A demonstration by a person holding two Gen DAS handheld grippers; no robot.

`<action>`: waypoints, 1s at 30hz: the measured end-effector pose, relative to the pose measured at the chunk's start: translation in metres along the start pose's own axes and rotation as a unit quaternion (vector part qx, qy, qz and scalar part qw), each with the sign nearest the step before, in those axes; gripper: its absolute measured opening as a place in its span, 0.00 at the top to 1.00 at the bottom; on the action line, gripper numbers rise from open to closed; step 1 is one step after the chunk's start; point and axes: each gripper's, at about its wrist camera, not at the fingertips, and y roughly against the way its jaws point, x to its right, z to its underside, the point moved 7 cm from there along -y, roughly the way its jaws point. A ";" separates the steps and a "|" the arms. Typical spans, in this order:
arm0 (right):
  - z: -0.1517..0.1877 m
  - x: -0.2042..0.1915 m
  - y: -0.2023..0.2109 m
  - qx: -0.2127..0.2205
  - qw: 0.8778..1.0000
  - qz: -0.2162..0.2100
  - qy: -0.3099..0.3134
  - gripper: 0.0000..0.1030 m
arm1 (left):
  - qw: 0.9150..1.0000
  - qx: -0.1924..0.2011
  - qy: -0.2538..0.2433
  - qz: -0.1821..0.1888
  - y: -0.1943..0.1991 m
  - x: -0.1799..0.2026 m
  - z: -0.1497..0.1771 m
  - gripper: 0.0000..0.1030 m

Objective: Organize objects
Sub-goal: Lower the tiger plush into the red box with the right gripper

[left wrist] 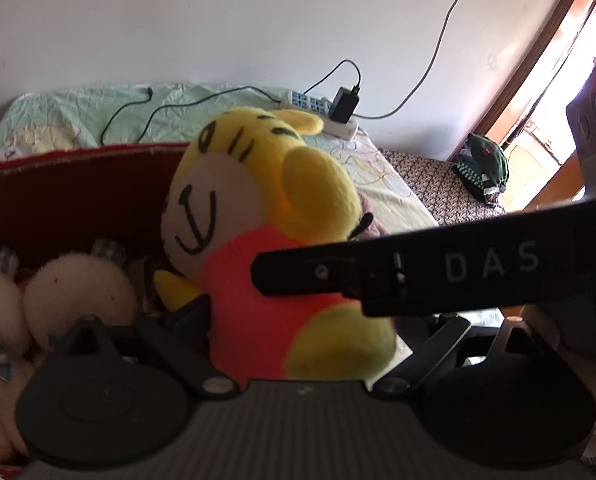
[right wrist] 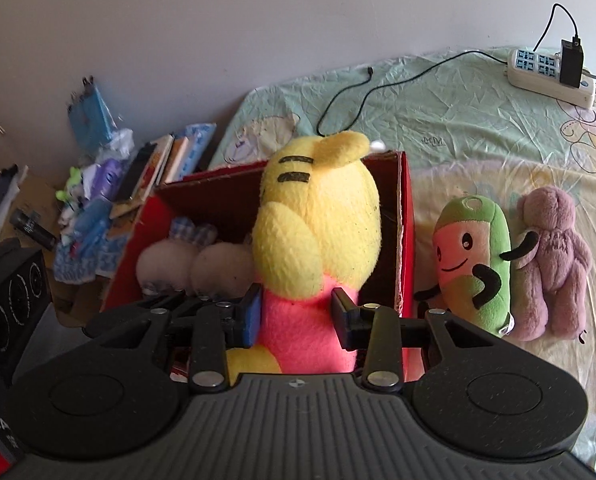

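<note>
Your left gripper (left wrist: 257, 320) sits low at the near edge of the red box (right wrist: 406, 216); the yellow plush tiger (right wrist: 318, 216) fills the space ahead of it and hides its fingertips, so you cannot tell whether those jaws are spread or closed. Your right gripper (right wrist: 295, 312) has its blue-padded fingers (right wrist: 251, 316) pressed into the tiger's pink belly on both sides, clamped on it and holding it upright over the open box.

Inside the box, at its left end, two pale round plush toys (right wrist: 193, 264) with checked ears already lie, so part of the sorting looks done. Right of the box, a green watermelon-slice plush (right wrist: 474, 264) and a mauve teddy bear (right wrist: 550, 264) lie on the bedsheet (right wrist: 438, 112), touching each other and waiting their turn.

The tiger is soft and fuzzy, with black stripes on its head, a smiling white face and a pink body that dents under your pads.
</note>
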 end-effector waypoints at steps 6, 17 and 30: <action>0.001 0.002 -0.012 -0.030 0.999 0.017 -0.003 0.62 | 1.000 -0.019 0.002 -0.012 -0.014 -0.006 0.011 0.09; 0.008 0.009 -0.020 -0.016 0.999 0.029 0.011 0.57 | 0.998 -0.043 0.031 -0.027 -0.023 -0.015 0.019 0.08; 0.010 0.017 0.012 0.032 0.999 0.017 -0.015 0.53 | 0.996 -0.038 0.009 -0.077 0.003 -0.002 0.002 0.03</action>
